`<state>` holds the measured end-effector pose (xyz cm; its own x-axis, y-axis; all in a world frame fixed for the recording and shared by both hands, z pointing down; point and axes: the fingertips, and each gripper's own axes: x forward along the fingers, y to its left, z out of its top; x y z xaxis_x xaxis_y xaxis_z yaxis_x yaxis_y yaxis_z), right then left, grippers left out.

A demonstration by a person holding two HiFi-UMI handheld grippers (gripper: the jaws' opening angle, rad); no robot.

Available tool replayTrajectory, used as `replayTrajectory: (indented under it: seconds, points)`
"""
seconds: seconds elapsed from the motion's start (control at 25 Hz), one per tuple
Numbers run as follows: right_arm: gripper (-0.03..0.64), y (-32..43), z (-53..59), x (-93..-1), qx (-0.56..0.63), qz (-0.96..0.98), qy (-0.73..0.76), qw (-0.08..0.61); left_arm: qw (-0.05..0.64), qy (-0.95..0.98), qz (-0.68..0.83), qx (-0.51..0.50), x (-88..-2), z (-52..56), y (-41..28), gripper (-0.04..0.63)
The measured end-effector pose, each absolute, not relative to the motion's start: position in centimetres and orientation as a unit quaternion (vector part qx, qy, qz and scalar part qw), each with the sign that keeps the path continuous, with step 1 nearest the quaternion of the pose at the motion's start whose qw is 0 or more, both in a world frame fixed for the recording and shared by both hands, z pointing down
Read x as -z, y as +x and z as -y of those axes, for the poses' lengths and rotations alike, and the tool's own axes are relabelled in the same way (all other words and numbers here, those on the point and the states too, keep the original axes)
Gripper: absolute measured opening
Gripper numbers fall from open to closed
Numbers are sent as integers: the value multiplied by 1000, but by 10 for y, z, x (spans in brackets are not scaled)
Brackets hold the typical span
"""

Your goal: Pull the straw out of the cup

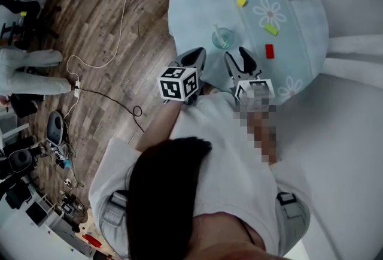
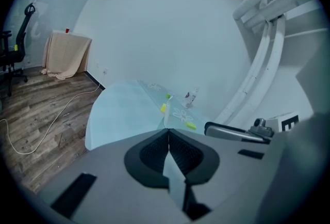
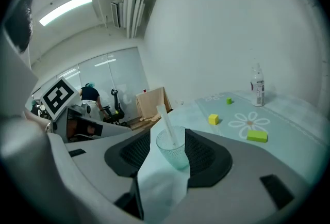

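The head view looks steeply down from overhead onto the left gripper [image 1: 195, 58], the right gripper [image 1: 238, 60] and the counter [image 1: 191, 7] ahead of them. Each gripper view looks low along its own jaws, sharing the counter beyond the tips.

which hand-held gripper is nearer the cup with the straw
Right. The right hand-held gripper is open, with the cup just ahead between its jaws; the left hand-held gripper, shut, sits off to the cup's left.

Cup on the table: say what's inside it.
The clear cup holds one white straw, leaning left in the right gripper view, its top above the rim. The textured wall blurs the bottom, so any liquid cannot be told.
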<state>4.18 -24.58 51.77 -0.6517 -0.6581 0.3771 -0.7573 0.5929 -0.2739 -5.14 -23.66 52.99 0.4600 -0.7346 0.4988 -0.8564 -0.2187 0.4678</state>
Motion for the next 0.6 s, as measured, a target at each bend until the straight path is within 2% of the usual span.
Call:
replayTrajectory:
  seconds: [0.6]
  points:
    - [192, 5, 296, -516, -155, 911, 343, 169, 380, 765, 511, -94, -545, 248, -63, 11]
